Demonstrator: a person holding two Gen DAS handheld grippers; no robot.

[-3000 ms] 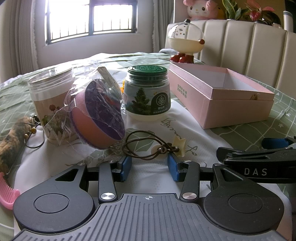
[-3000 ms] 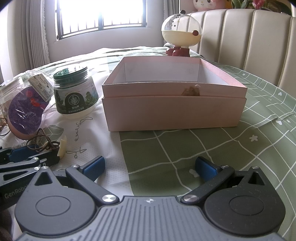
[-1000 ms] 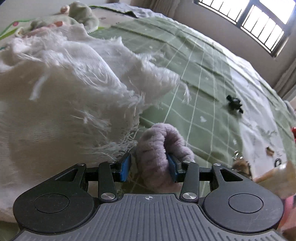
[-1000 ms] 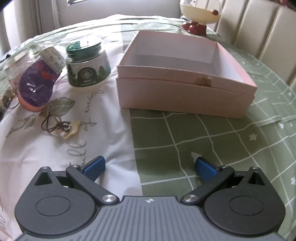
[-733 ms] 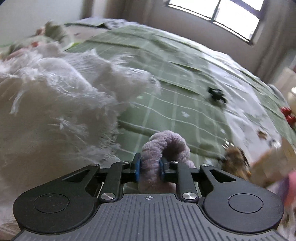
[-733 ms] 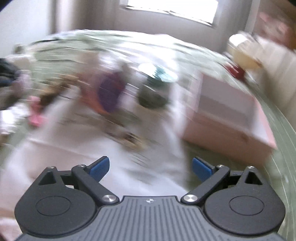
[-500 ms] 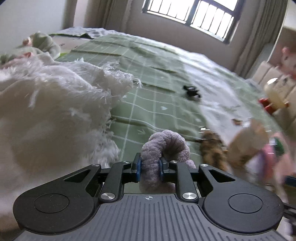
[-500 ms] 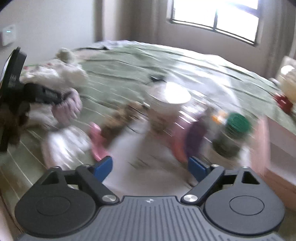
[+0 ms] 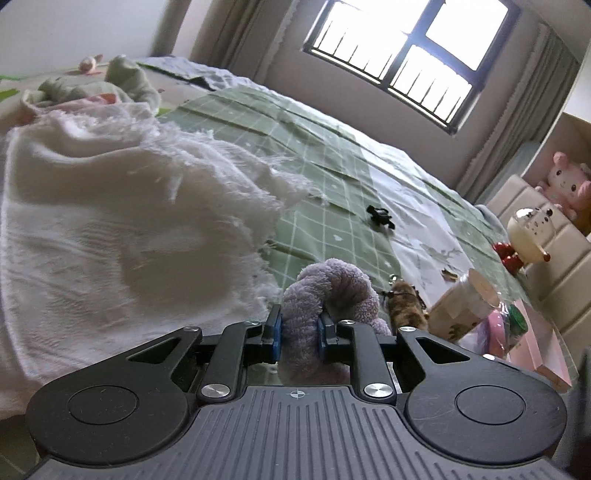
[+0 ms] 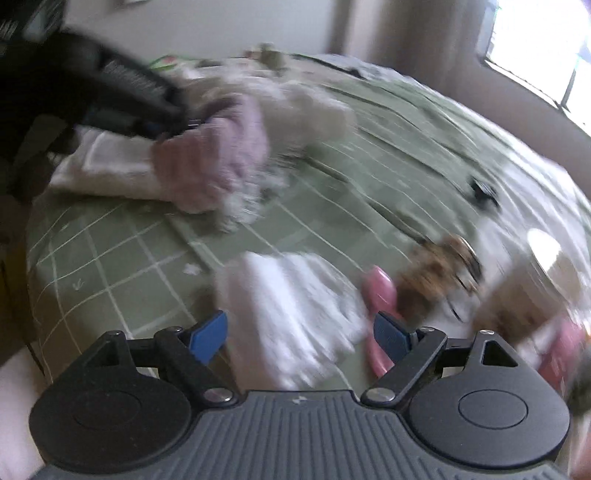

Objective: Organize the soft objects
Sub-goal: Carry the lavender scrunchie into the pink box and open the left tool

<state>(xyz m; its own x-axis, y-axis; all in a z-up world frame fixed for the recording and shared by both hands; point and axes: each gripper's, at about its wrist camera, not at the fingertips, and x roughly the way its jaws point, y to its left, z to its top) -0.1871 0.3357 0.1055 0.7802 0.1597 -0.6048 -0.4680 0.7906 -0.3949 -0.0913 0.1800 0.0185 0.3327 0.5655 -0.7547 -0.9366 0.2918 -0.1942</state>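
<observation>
Three seconds ago the left gripper [image 9: 298, 328] faced the hair tie beside the pink box [image 9: 543, 345]; now it clamps a lilac plush scrunchie [image 9: 328, 291] near the white fringed cloth [image 9: 122, 229], while the right gripper [image 10: 300, 334], spread wide, has swung from that box toward a small white cloth [image 10: 291, 310].

Past my left jaws I see a barred window [image 9: 402, 61] ahead and to the right, blazing with daylight, flanked by grey curtains [image 9: 236, 44]. The wall [image 9: 74, 33] up and left of them is plain and pale. Off to the far right stands a cream padded headboard or sofa back [image 9: 557, 266]. Below the jaws a green grid-patterned cloth [image 9: 325, 158] spreads wide. My right view is blurred; window glare shows upper right.
</observation>
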